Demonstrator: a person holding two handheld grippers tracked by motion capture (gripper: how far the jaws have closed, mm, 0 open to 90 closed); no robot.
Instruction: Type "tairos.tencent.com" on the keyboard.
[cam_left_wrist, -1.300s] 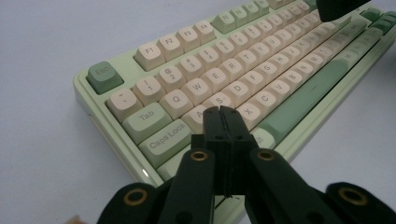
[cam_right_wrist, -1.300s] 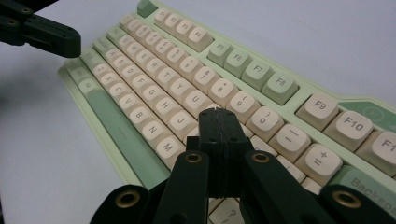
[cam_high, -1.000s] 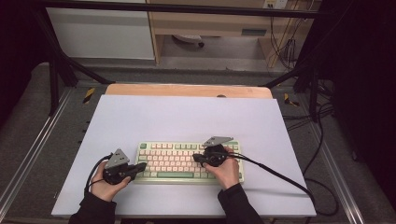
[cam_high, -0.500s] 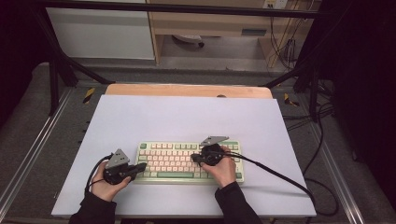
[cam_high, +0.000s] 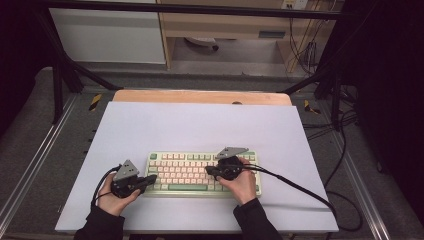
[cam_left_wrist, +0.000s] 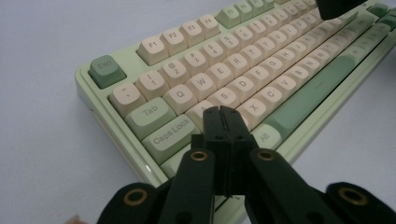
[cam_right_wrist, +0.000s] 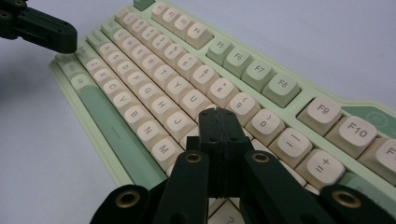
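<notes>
1. Little has shifted since the earlier frame: from above, the right gripper (cam_high: 211, 171) sits slightly further left over the green keyboard (cam_high: 200, 172), which lies near the front of the white table (cam_high: 200, 125).
2. Left gripper view: left gripper (cam_left_wrist: 223, 110) jaws pressed together, empty, above Caps Lock (cam_left_wrist: 169, 132).
3. Right gripper view: jaws together, empty, beside J (cam_right_wrist: 179, 122).

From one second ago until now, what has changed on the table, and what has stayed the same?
The right tongs shifted slightly left over the keyboard, toward its middle keys. Nothing was taken hold of or let go. The left tongs stayed at the keyboard's left end, both tongs remained shut with nothing between them, and the keyboard kept its place on the table.
</notes>
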